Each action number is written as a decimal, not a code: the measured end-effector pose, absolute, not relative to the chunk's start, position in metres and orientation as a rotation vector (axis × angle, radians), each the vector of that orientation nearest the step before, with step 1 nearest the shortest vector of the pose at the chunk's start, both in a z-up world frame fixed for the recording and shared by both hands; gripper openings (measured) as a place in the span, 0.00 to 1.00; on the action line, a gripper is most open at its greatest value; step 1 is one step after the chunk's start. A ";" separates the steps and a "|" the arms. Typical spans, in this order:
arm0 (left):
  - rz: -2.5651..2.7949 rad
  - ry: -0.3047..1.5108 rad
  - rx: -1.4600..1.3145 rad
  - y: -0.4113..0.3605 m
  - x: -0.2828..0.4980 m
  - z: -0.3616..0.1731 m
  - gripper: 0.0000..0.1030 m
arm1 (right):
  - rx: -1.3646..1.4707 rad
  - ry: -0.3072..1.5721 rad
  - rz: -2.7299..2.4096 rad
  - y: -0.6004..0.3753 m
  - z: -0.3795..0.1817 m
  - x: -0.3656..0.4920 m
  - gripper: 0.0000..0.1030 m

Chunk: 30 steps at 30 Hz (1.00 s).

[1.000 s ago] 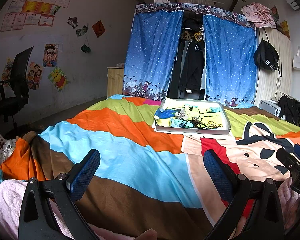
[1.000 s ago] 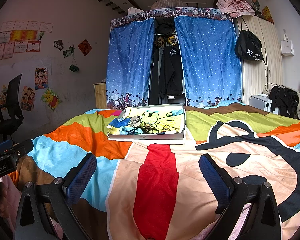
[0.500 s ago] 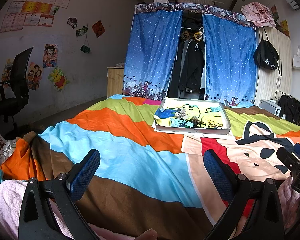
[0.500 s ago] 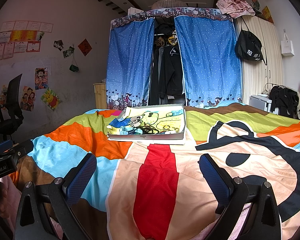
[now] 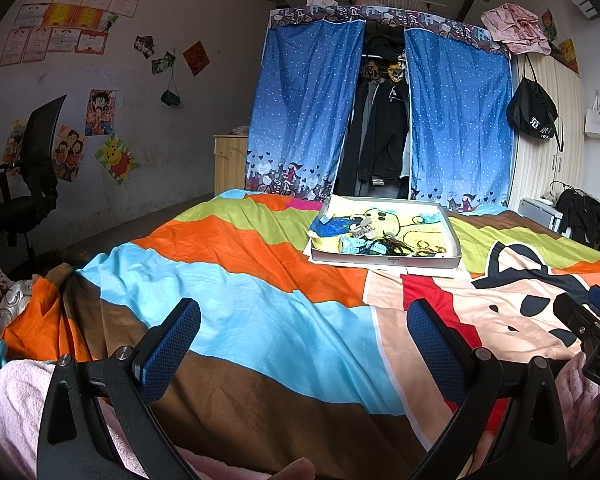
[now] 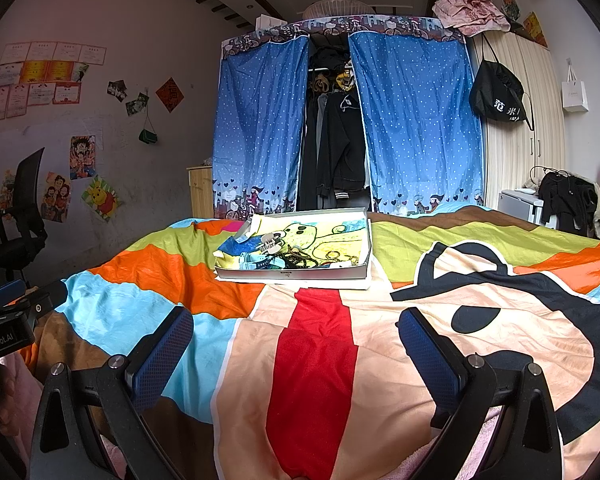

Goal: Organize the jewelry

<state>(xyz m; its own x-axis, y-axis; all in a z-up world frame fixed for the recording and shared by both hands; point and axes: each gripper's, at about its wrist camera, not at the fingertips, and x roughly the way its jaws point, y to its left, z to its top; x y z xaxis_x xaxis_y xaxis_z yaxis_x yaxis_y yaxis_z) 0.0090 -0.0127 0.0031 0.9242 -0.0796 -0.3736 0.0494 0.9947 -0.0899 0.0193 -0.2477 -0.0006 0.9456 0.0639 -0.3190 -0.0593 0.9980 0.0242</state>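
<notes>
Right wrist view: jewelry tangled in tray; both grippers agape, empty.

A shallow grey box is set flat on the bed — a tangled pile of jewelry is heaped along its near edge, blue bands and gold rings mixed.

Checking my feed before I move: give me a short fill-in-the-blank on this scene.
1. The shallow grey cardboard tray of jewelry rests on the ____.
2. Both grippers, left gripper and right gripper, have their jaws ____.
3. The tangled dark necklaces lie ____ the tray.

Missing words: bed; open; inside
</notes>
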 end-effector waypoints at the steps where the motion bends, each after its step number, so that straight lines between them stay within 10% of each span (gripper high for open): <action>1: -0.067 0.386 -0.080 -0.013 0.009 0.003 0.98 | 0.014 0.326 0.063 -0.248 -0.001 0.019 1.00; 30: -0.106 0.423 -0.043 -0.011 0.015 -0.001 0.98 | 0.014 0.326 0.063 -0.248 -0.001 0.019 1.00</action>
